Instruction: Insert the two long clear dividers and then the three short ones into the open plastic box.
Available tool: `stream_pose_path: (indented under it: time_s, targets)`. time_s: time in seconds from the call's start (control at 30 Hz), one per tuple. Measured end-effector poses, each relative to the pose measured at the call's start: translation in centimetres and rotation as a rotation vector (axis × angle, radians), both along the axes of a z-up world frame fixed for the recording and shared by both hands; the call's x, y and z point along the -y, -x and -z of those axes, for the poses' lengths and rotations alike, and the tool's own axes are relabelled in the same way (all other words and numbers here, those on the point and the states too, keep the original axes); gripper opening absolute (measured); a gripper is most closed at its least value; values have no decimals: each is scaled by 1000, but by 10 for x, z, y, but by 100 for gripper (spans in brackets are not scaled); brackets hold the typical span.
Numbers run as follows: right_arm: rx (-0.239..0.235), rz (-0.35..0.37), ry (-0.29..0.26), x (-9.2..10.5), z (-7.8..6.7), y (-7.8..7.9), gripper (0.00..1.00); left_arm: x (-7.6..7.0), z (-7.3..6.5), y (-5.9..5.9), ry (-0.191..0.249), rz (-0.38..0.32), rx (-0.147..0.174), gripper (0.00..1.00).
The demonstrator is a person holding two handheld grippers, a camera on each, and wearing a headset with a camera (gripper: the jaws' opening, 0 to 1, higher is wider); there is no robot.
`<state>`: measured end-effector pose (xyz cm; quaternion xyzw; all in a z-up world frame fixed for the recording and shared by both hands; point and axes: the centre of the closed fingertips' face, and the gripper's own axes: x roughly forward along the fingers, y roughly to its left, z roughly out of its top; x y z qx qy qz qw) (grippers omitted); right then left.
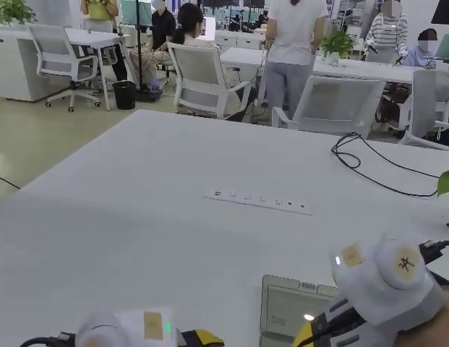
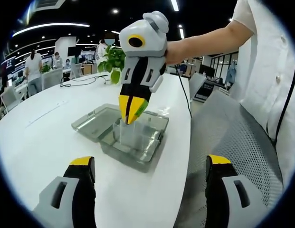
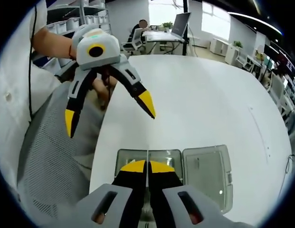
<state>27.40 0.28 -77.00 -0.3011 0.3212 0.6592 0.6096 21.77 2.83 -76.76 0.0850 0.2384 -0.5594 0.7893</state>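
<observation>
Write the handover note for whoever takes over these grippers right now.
Left gripper: open, holding nothing, aimed at the box from the bench edge.
Right gripper: shut on a clear divider, held upright with its lower part down in the open plastic box.
Box: near the edge of the white workbench, with its lid lying open beside it.
Done: this divider is going in. Whether it is long or short, or whether others are already seated, cannot be told through the clear plastic.
Left: probably seat this one, then the remaining dividers.
</observation>
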Motion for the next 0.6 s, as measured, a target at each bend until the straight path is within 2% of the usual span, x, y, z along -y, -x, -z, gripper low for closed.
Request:
stream_pose_path:
  time_s: [0.23,0.6]
  targets:
    - [-14,6,3,-4,12,0,3,1,0,-1,4,1,-2,99]
    - [-29,16,7,-6,21,-1,3,1,0,0,6,1,-7,98]
